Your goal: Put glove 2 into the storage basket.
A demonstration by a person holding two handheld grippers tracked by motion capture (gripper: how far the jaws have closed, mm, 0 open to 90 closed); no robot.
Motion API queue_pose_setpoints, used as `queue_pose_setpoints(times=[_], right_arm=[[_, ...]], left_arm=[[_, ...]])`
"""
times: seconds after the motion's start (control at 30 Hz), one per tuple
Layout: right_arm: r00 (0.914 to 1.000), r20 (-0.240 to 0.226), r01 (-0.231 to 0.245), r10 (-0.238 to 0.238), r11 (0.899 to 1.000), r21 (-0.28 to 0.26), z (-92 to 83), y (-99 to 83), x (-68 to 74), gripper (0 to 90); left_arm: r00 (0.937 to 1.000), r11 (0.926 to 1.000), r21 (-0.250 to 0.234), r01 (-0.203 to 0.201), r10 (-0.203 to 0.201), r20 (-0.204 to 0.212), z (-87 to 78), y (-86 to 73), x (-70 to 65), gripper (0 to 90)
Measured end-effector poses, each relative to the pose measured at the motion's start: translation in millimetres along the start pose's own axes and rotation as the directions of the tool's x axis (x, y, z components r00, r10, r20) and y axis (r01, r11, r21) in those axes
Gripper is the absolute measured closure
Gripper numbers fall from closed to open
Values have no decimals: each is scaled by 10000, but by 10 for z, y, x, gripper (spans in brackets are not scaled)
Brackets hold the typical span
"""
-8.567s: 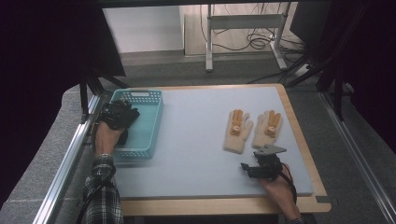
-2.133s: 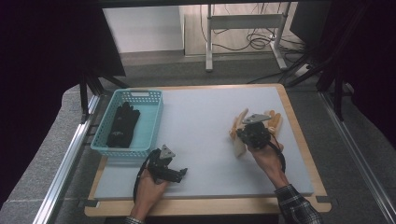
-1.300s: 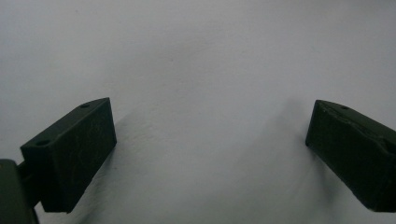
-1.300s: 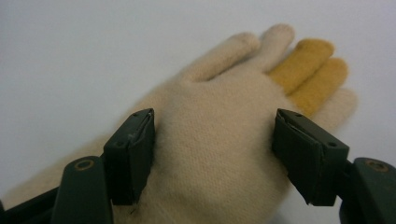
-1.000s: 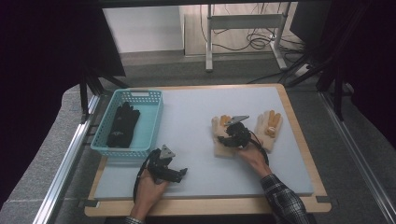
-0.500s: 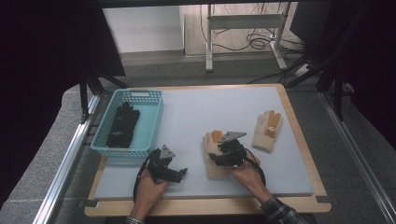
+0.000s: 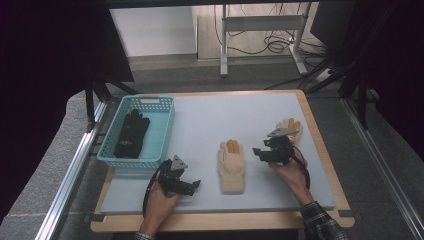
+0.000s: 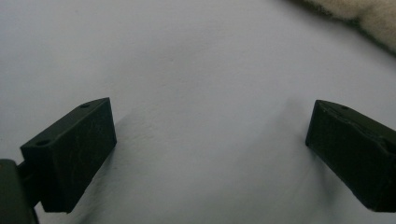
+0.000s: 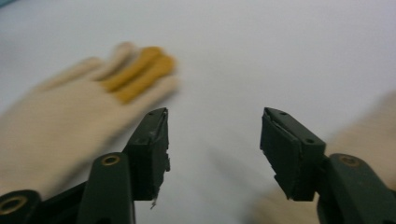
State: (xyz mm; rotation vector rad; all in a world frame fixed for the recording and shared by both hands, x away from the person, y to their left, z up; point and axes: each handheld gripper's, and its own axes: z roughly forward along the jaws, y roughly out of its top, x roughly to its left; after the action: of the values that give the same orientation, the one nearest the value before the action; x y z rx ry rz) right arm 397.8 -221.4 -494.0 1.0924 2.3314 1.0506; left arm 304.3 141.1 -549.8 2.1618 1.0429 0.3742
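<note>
A cream glove with orange fingertips (image 7: 231, 165) lies flat, fingers pointing away from the person, near the middle of the pale grey worktop (image 7: 225, 112), a little toward the front edge. In the right gripper view the same glove (image 9: 70, 121) is blurred, off to the left of the jaws and clear of them. The right tongs (image 7: 265, 152) hover just to the right of that glove, in the person's right hand (image 7: 290, 170); their jaws have just been opening and then easing back a little, and they stand apart with bare worktop between them and nothing held (the right gripper view shows the gap plainly (image 9: 215, 144)). A second cream glove with orange fingertips (image 7: 290, 127) lies beyond these tongs, close to the worktop's right edge, partly hidden behind them. The left tongs (image 7: 192, 186) rest low over the front left part of the worktop in the left hand (image 7: 160, 200), pointing toward the first glove but well short of it; their jaws are spread wide over bare surface (image 8: 210, 140), holding nothing, with a bit of the glove's cream cuff (image 8: 364, 16) at the upper right of that view. At the left edge stands a light blue basket (image 7: 162, 135), and a black glove (image 7: 131, 134) lies inside it.
</note>
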Motion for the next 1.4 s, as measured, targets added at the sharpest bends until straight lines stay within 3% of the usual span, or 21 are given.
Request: queue_pose_setpoints(times=[0.07,0.13,0.17,0.2,0.27,0.4,0.43,0.5,0.6,0.73,0.83,0.93,0.97,1.1,1.4], right_arm=[[9998,200,-85,85,10000,16,-25,-7,-79,446],[9978,570,-345,343,9994,24,-86,-26,-256,495],[9945,850,-609,609,9981,-24,-147,-43,-408,538],[9945,850,-609,609,9981,-24,-147,-43,-408,538],[9877,1304,-865,863,9962,-42,-212,-64,-597,575],[9798,1675,-1111,1096,9938,-2,-237,-86,-773,576],[9749,1790,-1345,1322,9909,7,-222,-110,-864,537],[9731,1814,-1455,1423,9893,46,-194,-134,-902,488],[9690,1943,-1577,1529,9875,91,-137,-192,-920,416],[9691,1990,-1527,1456,9880,208,-60,-240,-914,399],[9710,2021,-1385,1273,9895,423,3,-261,-887,407],[9668,2271,-1284,1172,9911,351,39,-285,-860,506],[9626,2308,-1522,1416,9879,285,26,-289,-862,550],[9633,2285,-1506,1409,9883,254,-10,-283,-852,563],[9719,1959,-1294,1303,9914,-178,-204,-174,-746,563]], left_arm=[[10000,10000,0,-4,4,0,0,0,0,20],[10000,10000,1,-3,3,1,0,0,0,20],[10000,10000,4,-5,5,1,0,0,1,19],[10000,10000,1,-3,3,1,0,0,0,19],[10000,10000,2,-7,7,3,0,0,1,20],[10000,10000,-7,5,-5,0,1,0,1,19],[10000,10000,-7,6,-6,-2,1,0,1,19],[10000,10000,-5,2,-2,-2,1,0,1,20],[10000,10000,-5,3,-3,-2,1,0,1,19],[10000,10000,4,-8,8,1,0,0,1,20],[10000,10000,0,-8,8,1,0,0,1,20],[10000,10000,1,-5,5,0,0,0,1,20],[10000,10000,0,-5,5,0,0,0,1,20],[10000,10000,1,-5,5,1,0,0,1,20],[10000,10000,0,-3,3,-1,1,0,1,20]])
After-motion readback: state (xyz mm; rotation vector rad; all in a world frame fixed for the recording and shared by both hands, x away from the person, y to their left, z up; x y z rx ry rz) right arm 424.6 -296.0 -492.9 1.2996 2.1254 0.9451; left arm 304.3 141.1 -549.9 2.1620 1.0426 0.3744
